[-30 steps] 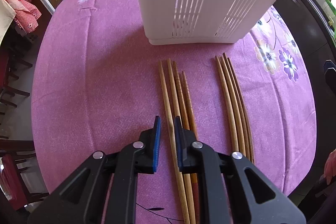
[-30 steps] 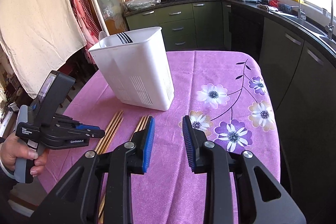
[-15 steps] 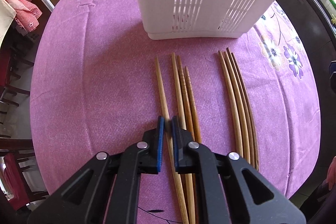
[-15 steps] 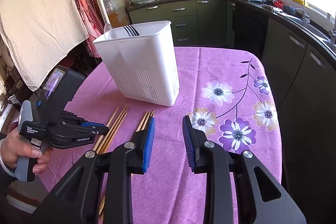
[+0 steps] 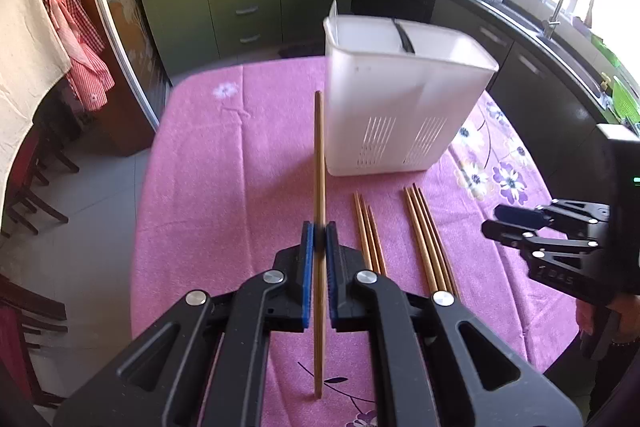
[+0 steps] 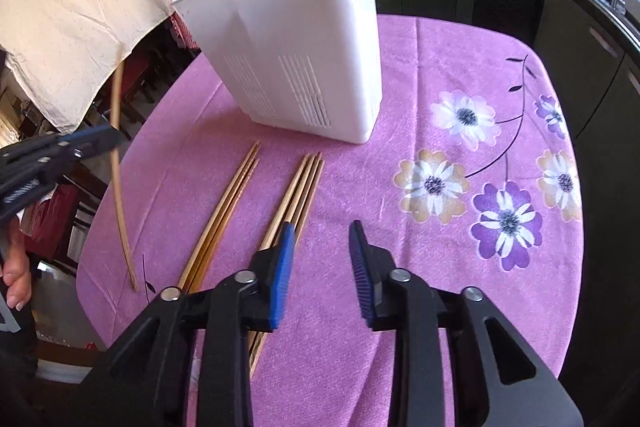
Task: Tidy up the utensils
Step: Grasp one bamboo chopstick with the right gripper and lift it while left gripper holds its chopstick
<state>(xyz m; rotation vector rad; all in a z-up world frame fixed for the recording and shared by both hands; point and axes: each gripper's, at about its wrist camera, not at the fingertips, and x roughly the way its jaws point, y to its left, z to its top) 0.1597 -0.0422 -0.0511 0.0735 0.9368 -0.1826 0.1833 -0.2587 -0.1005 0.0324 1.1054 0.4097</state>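
My left gripper [image 5: 319, 231] is shut on one wooden chopstick [image 5: 318, 155] and holds it off the purple tablecloth, just left of the white slotted utensil holder [image 5: 400, 107]. Three chopsticks [image 5: 370, 235] lie beside it, and a second bundle [image 5: 428, 239] lies further right. In the right wrist view, my right gripper [image 6: 321, 231] hovers low over the cloth. Its jaws are closing with nothing between them, and the near bundle [image 6: 296, 195] lies just outside its left finger. The left gripper [image 6: 80, 143] with the raised chopstick [image 6: 118, 167] shows at the left edge.
The round table [image 6: 460, 67] has a flowered purple cloth, and its edge drops off close on the left and right. Dark chairs [image 5: 36, 179] stand at the left. Green kitchen cabinets [image 5: 248, 7] and a counter with a sink [image 5: 560, 23] run behind and to the right.
My left gripper closed on one chopstick of the left group and lifted it clear, tilting upward. My right gripper dropped and moved toward the right bundle, its jaws narrowing.
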